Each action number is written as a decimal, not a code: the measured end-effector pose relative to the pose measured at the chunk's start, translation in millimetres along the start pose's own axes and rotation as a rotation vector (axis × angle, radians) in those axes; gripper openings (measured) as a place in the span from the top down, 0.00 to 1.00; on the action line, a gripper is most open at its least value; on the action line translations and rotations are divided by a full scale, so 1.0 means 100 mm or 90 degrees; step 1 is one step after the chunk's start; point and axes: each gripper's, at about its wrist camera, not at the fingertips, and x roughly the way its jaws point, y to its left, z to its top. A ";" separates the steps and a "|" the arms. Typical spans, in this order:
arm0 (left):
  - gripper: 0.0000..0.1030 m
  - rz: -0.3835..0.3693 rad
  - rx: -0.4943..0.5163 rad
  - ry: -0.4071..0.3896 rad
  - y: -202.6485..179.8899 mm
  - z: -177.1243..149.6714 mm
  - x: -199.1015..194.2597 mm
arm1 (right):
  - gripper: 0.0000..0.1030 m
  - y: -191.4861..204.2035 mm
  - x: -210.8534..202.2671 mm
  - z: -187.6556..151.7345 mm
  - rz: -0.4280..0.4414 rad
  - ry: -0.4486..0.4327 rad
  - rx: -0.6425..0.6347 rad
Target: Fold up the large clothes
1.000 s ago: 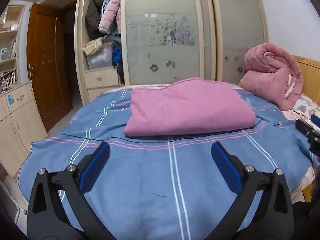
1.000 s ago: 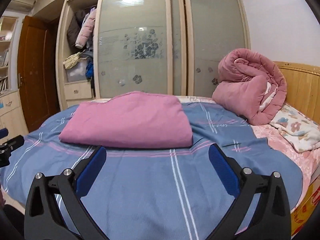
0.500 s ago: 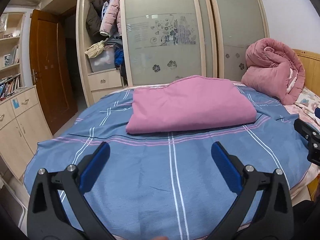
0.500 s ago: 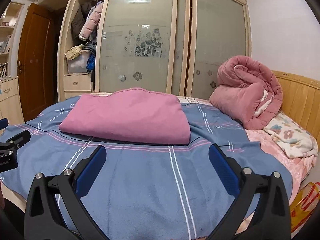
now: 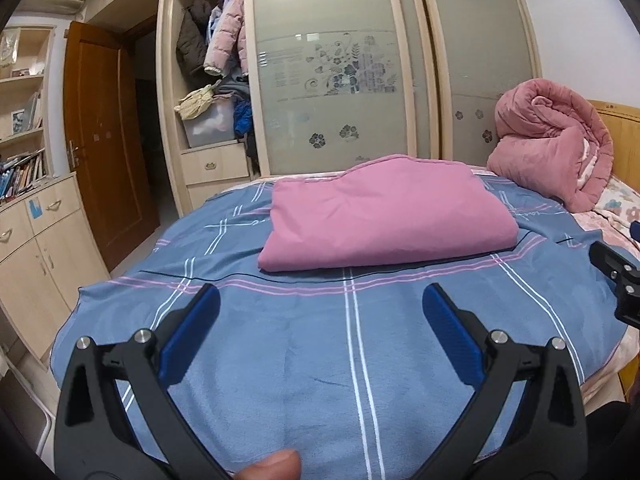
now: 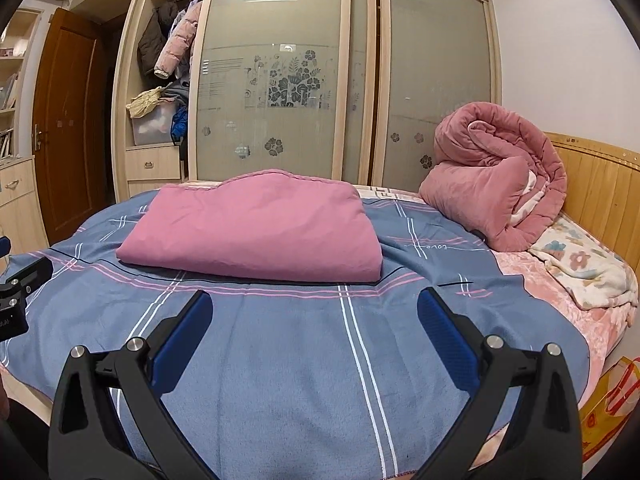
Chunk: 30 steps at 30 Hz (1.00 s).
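Blue sheet [image 6: 280,360] has "love" stitched on it. Folded pink cloth [image 5: 384,220] sits mid-bed, wardrobe [image 6: 280,80] behind. Left gripper [image 5: 320,308] and right gripper [image 6: 314,312] both spread wide, holding nothing.

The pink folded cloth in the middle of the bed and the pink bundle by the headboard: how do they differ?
The folded pink cloth lies flat and smooth in a neat rectangle; the rolled pink quilt is puffy, bunched and stands much taller. The cloth rests on the blue striped sheet, mid-bed; the quilt sits against the wooden headboard. The quilt shows a pale lining; the cloth is one colour. Both are pink and untouched by either gripper.
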 end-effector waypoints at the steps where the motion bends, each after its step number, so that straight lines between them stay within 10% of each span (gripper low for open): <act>1: 0.02 -0.003 0.001 -0.002 -0.01 0.00 -0.01 | 0.01 0.00 0.00 0.00 0.000 0.000 0.000; 30: 0.02 -0.005 -0.003 -0.001 0.00 0.01 0.02 | 0.01 -0.07 0.00 -0.03 0.003 0.008 0.020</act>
